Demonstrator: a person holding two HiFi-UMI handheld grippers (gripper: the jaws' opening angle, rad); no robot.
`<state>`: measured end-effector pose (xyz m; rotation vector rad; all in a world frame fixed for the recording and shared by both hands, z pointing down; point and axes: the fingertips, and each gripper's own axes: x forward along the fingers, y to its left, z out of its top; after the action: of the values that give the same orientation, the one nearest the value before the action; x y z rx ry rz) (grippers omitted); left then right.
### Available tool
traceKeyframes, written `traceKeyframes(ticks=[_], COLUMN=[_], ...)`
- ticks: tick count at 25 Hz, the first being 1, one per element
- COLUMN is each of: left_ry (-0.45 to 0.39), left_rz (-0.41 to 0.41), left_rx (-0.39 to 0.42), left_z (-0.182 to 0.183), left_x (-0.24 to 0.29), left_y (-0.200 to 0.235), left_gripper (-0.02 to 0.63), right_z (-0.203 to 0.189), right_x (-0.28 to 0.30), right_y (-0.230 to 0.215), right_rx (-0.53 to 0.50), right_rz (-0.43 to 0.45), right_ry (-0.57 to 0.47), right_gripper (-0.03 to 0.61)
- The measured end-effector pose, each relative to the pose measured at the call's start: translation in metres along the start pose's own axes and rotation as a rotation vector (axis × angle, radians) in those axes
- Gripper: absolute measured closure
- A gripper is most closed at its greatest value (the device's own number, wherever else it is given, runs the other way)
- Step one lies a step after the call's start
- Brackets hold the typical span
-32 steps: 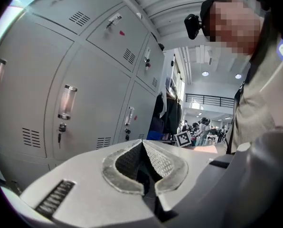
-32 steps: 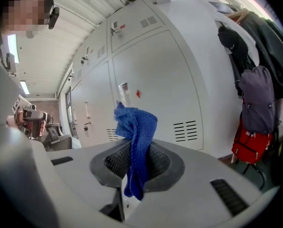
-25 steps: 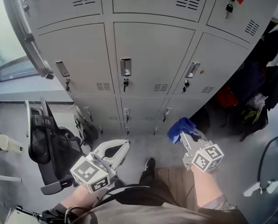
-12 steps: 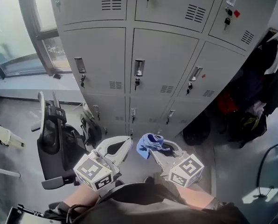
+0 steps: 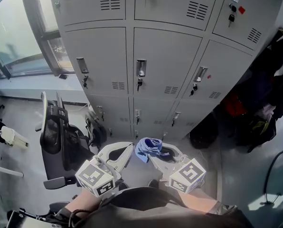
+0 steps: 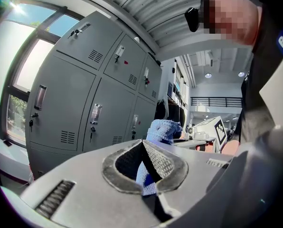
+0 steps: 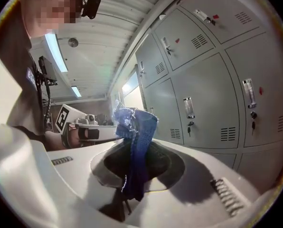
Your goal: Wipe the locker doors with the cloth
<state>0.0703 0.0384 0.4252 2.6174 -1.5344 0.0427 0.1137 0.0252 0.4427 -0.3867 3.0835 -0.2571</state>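
Grey locker doors (image 5: 165,61) with handles and vents fill the upper head view, standing ahead of both grippers. My right gripper (image 5: 156,154) is shut on a blue cloth (image 5: 148,147), which bunches up above its jaws. In the right gripper view the cloth (image 7: 134,141) hangs pinched between the pads, with lockers (image 7: 212,103) to the right. My left gripper (image 5: 126,151) is just left of the cloth, jaws shut at the tips with nothing held. In the left gripper view the cloth (image 6: 163,129) shows just beyond those tips, lockers (image 6: 75,108) at the left.
A black office chair (image 5: 56,137) stands on the floor at the left, below a window (image 5: 18,37). Dark bags and hanging clothes (image 5: 255,103) crowd the right side of the lockers. A cable (image 5: 274,165) lies on the floor at the far right.
My right gripper has carried the cloth leftward, close to the left gripper's tips. The head view has shifted a little. The left gripper has hardly moved.
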Motion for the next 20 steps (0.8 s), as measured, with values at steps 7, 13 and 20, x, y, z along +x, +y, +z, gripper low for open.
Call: traceKeyframes(ticks=[7, 13, 20], left_ry=[0.001, 0.004, 0.005], left_rz=[-0.009, -0.005, -0.010], left_rx=[-0.004, -0.001, -0.002], left_z=[-0.003, -0.003, -0.005], left_x=[-0.002, -0.005, -0.007], left_y=[-0.009, -0.012, -0.014], left_gripper=[0.614, 0.614, 0.614], right_z=[-0.001, 0.000, 0.000], right_x=[-0.007, -0.009, -0.012], right_y=[0.003, 0.005, 0.006], right_rx=[0.010, 0.012, 0.021], right_rz=[0.003, 0.006, 0.002], right_ry=[-0.001, -0.010, -0.014], right_gripper=[0.525, 0.525, 0.525])
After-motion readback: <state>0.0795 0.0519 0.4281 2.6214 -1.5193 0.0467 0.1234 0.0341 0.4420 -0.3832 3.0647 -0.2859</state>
